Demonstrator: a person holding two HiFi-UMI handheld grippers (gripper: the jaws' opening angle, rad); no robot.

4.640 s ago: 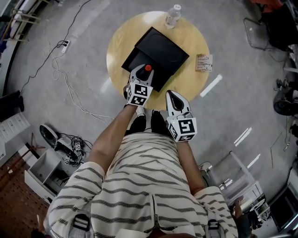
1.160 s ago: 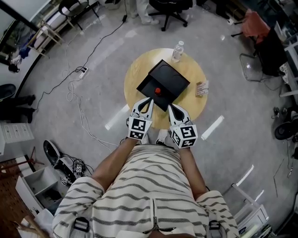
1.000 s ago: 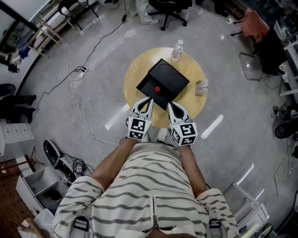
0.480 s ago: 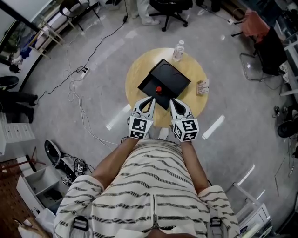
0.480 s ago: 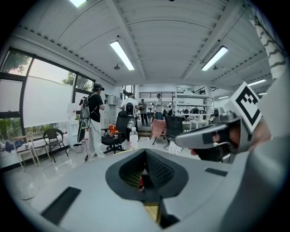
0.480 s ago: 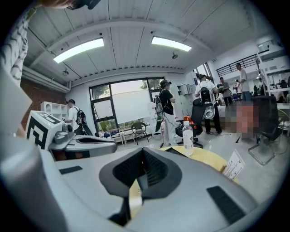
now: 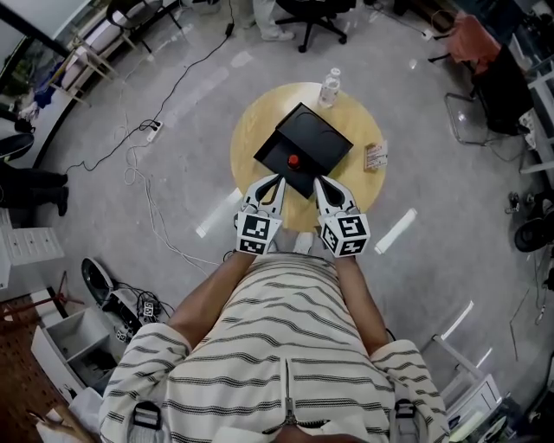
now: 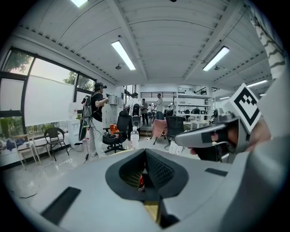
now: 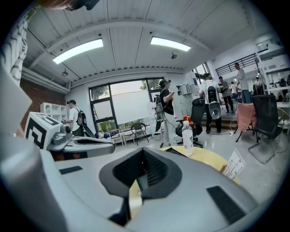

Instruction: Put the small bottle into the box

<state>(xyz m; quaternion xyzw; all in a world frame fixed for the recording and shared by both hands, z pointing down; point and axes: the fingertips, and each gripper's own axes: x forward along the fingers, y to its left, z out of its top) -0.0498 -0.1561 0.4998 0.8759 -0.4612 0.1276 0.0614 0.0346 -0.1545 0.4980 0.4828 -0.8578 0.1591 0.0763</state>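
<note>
The small bottle (image 7: 293, 161) seems to stand inside the black box (image 7: 316, 138) at the middle of the table (image 7: 251, 130), so the task looks done. That fits the left gripper (image 7: 277, 180) and right gripper (image 7: 321, 182) hanging at six o'clock, fingers pressed together, holding nothing. Only the head view shows the box's inside. The right gripper view shows the water bottle (image 9: 186, 131) upright at twelve o'clock.

Open lab-like workshop: grey concrete floor (image 7: 450, 173), trailing cables (image 7: 138, 186), office chairs (image 7: 299, 10), ceiling strip lights (image 8: 128, 55), big windows (image 9: 129, 108).
</note>
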